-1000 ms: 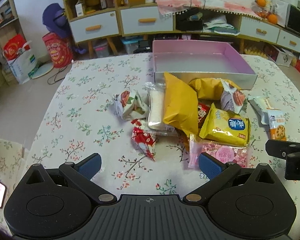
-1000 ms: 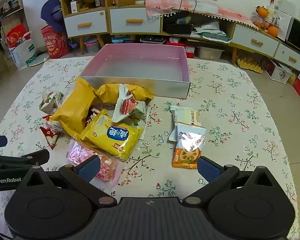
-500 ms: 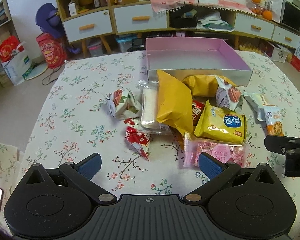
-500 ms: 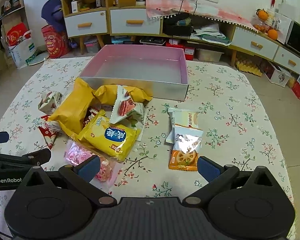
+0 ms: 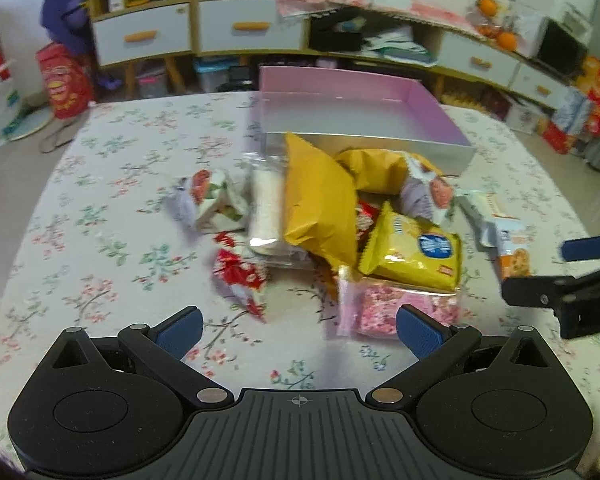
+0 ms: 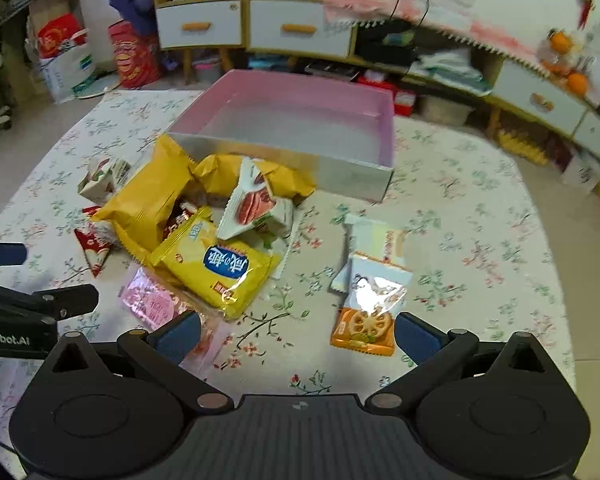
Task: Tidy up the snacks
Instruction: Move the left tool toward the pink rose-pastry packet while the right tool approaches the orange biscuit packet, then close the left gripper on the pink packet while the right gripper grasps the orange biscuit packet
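A: Edges and room?
B: Box sits at the table's far side, walls low, its near wall touching the snack pile. Bare cloth lies left of the pile and right of the box.

A: Grippers?
B: Left gripper has jaws wide apart, holding nothing; the pink packet lies just ahead by its right finger. Right gripper likewise spread and unloaded; the orange packet lies just inside its right finger.
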`<state>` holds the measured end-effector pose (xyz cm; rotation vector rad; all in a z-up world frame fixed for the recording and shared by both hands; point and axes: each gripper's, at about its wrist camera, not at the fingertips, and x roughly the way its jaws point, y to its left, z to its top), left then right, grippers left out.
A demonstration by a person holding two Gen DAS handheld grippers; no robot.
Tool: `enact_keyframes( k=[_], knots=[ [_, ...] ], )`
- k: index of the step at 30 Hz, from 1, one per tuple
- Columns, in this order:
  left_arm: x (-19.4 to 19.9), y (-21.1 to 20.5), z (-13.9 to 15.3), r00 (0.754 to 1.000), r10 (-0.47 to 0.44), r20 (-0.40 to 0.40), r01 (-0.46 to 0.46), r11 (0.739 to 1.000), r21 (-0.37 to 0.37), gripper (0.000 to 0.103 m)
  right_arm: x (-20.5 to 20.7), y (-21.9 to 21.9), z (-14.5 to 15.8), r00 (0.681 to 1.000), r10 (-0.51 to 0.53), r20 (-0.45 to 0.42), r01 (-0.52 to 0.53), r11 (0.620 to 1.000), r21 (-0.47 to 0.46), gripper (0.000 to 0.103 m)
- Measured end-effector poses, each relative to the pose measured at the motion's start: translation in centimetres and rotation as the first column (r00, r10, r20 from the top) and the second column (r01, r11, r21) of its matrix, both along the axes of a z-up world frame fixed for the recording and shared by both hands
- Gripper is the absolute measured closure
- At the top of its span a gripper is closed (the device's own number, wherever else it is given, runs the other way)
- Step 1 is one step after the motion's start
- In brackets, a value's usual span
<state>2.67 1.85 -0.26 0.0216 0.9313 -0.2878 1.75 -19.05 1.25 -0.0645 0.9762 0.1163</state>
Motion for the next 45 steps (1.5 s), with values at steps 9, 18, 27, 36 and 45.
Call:
enact_keyframes(
  k=[9, 18, 27, 36, 45],
  knots=[
    [0.1, -1.5, -1.2, 0.971, -0.236, 0.034, 0.238, 0.968, -0.074, 0.002, 1.2, -3.5, -0.5, 0.998, 0.032, -0.048, -0.021, 0.978, 0.208, 0.025],
    [0.5, -4.3, -2.3, 0.962, -0.272, 0.022, 0.273, 0.961, -0.047, 0.002, 1.4, -5.2, -1.5, 0.997, 0.0, -0.074, 0.011, 0.989, 0.148, 0.025],
    [1.0, -6.9, -3.4, 0.967, -0.253, -0.009, 0.253, 0.967, 0.004, 0.001, 3.0, -6.5, -3.6, 0.985, -0.092, -0.147, 0.11, 0.986, 0.124, 0.032],
    [1.1, -7.8, -3.8, 0.971, -0.237, -0.014, 0.237, 0.971, 0.042, 0.003, 4.1, -6.7, -5.1, 0.974, -0.134, -0.185, 0.155, 0.982, 0.107, 0.042],
    [0.8, -7.8, -3.5, 0.968, -0.249, -0.005, 0.249, 0.967, 0.053, 0.016, 4.0, -6.0, -5.0, 0.982, -0.132, -0.134, 0.136, 0.991, 0.019, 0.068]
  ],
)
